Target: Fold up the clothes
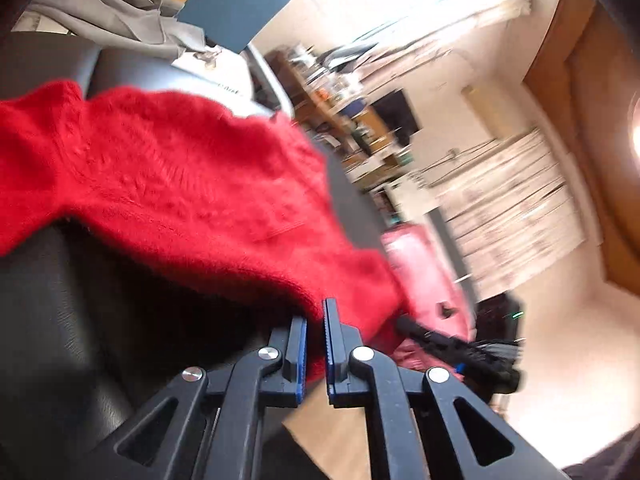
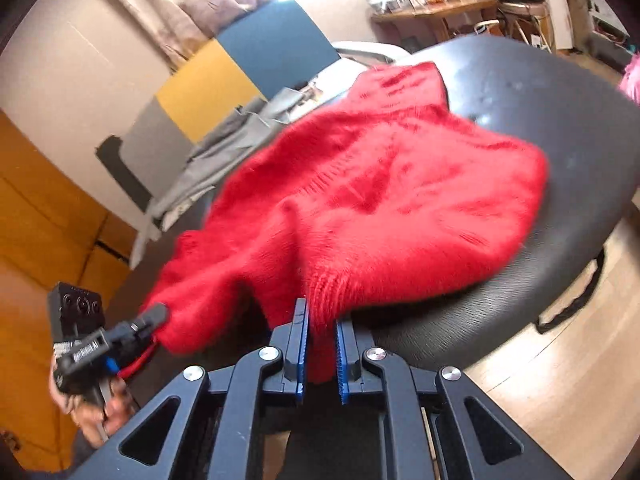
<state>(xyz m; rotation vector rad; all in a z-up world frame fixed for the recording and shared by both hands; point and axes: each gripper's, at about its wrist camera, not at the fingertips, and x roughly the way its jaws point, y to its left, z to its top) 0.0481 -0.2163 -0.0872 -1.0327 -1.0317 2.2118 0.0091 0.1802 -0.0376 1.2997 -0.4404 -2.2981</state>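
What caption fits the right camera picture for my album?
Right gripper and left gripper pinch a red sweater over a black seat.

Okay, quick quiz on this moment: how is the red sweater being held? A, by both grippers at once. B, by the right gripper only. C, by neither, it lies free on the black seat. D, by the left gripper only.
A: the red sweater has fabric pinched in the right gripper, and another edge is clamped in the left gripper.
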